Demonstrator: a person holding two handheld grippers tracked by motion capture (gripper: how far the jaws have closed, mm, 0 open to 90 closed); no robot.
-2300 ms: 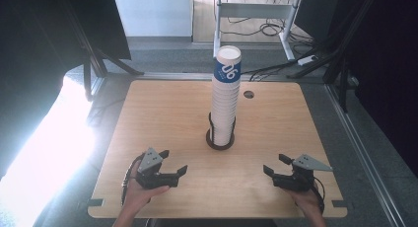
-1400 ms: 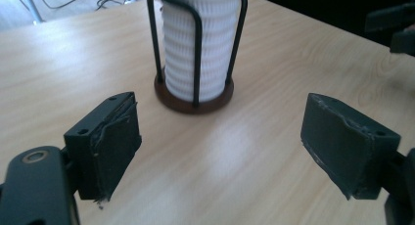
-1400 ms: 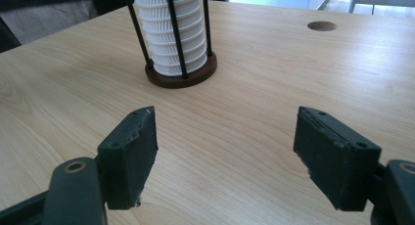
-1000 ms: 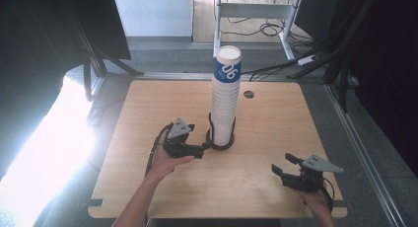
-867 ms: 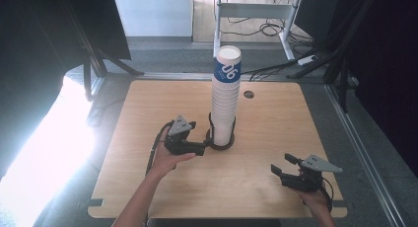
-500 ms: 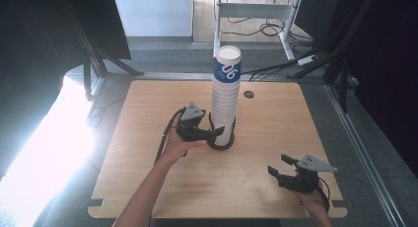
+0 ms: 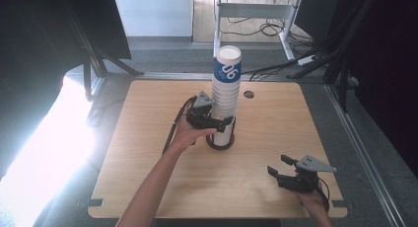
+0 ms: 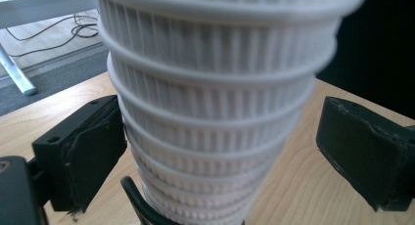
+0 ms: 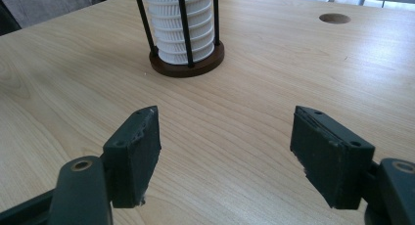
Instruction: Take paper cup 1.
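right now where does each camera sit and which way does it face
High view: above the person's side, looking forward and down on the table; forearms, left gripper and right gripper show.
Left gripper view: rides the left gripper, facing the cup stack between its open jaws.
Right gripper view: low over the table, jaws open, facing the cup stack, shared by all views.

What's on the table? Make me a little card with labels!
Table: light wooden table
Cups: tall cup stack, white and ribbed, upright in a dark wire holder
Top cup: top cup has a blue band
Left hand-held gripper: open jaws on either side of the stack, just been opening
Right hand-held gripper: near the front right corner, jaws apart, just been closing slightly, nothing between them
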